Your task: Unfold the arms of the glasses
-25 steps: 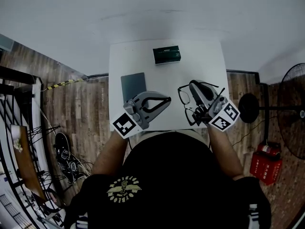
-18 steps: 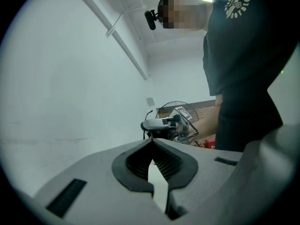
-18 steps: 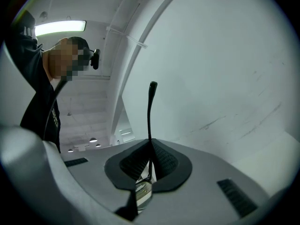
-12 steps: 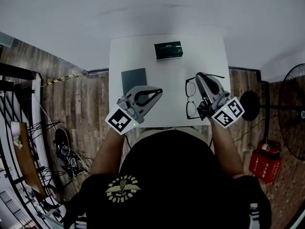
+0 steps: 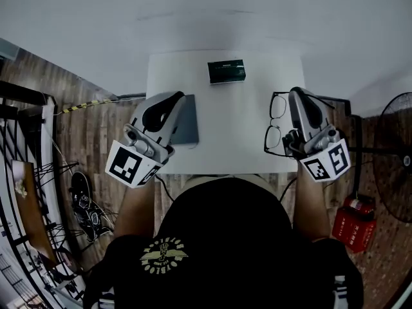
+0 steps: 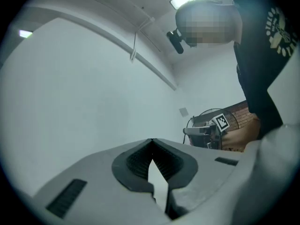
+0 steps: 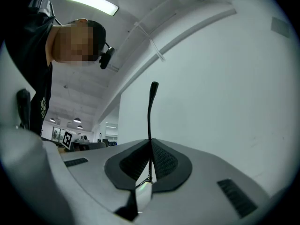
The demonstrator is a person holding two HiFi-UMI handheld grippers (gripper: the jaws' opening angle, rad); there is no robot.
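Note:
Black-framed glasses (image 5: 277, 122) hang over the right side of the white table (image 5: 225, 108), their two lenses just left of my right gripper (image 5: 297, 93). In the right gripper view that gripper (image 7: 150, 142) is shut on one thin black arm of the glasses (image 7: 150, 111), which sticks straight up from between the pads. My left gripper (image 5: 175, 97) is over the table's left edge, away from the glasses. In the left gripper view its jaws (image 6: 151, 140) are shut with nothing in them, and the right gripper (image 6: 210, 130) shows far off.
A black box (image 5: 226, 71) lies at the table's far edge. A dark grey flat case (image 5: 187, 127) lies partly under the left gripper. A standing fan (image 5: 398, 152) and a red object (image 5: 355, 221) are on the wooden floor at right.
Both grippers have risen and moved apart: the left one swung out to the left, and the right one carried the glasses up and to the right.

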